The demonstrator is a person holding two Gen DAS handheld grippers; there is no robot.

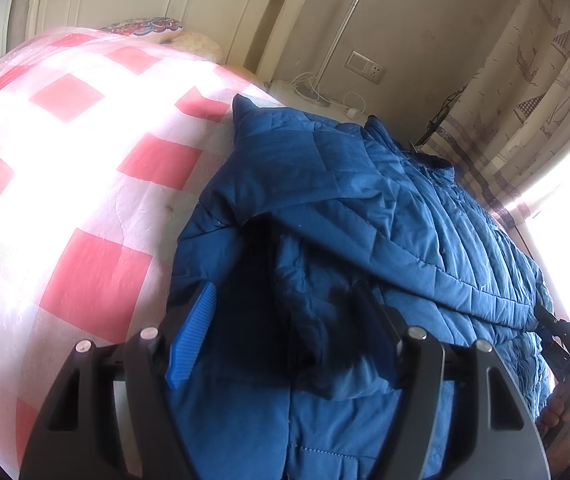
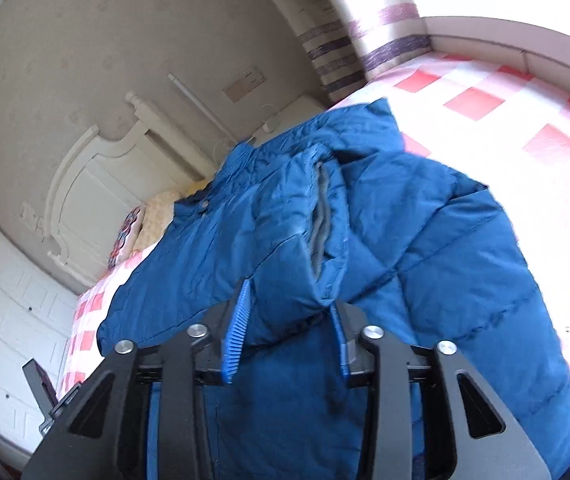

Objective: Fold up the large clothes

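A blue quilted padded jacket lies on a bed with a red and white checked quilt. Both sleeves are folded in over its body. My left gripper is low over the jacket's near edge with its jaws wide apart and dark folded fabric between them; its right fingertip is buried in the folds. In the right wrist view my right gripper has its jaws part open around the end of a sleeve with a grey lined cuff. The jacket spreads beyond it. The right gripper also shows at the right edge of the left wrist view.
A cream headboard and pillows stand at the head of the bed. A bedside stand with cables and a patterned curtain lie beyond the jacket. White cabinets stand on one side.
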